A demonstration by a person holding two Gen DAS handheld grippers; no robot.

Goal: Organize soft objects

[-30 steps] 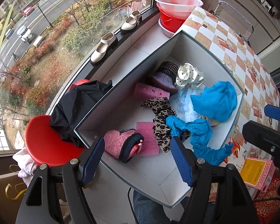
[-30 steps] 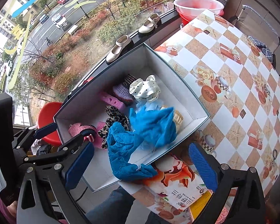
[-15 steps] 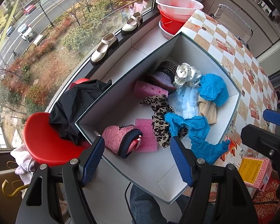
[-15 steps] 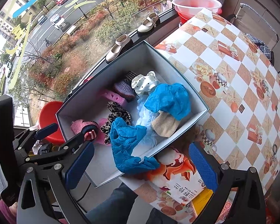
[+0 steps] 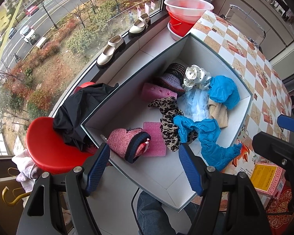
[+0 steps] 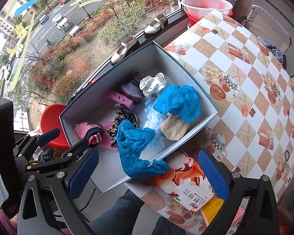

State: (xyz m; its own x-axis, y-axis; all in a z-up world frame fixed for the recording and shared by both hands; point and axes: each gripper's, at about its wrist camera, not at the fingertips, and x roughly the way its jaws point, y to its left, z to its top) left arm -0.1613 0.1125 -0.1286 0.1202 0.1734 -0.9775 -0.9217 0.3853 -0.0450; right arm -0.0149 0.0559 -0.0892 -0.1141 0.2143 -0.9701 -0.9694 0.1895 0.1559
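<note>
A white open box (image 5: 188, 51) (image 6: 188, 72) holds several soft things: a blue cloth (image 5: 223, 94) (image 6: 178, 101) resting on a beige towel (image 5: 218, 113) (image 6: 174, 129), a second blue cloth (image 5: 207, 137) (image 6: 135, 146) draped over the near rim, a leopard scarf (image 5: 168, 121), pink sponges (image 5: 156, 92), a pink knitted hat (image 5: 127, 141), a purple knitted hat (image 5: 171, 78) and a white dotted scrunchie (image 5: 196, 77) (image 6: 152, 84). My left gripper (image 5: 145, 168) is open and empty above the box's near edge. My right gripper (image 6: 145, 174) is open and empty, above the table beside the box.
A checkered tablecloth (image 6: 254, 82) covers the table. A red stool (image 5: 47, 146) with black cloth (image 5: 80, 113) stands left of the box. Two shoes (image 5: 111, 51) sit on the window sill. Red and white basins (image 5: 186, 13) stand at the far end. A yellow-pink carton (image 5: 266, 178) lies near.
The blue cloth dropped from in front of the right gripper into the box and settled on the beige towel. Both grippers drew back a little from the box.
</note>
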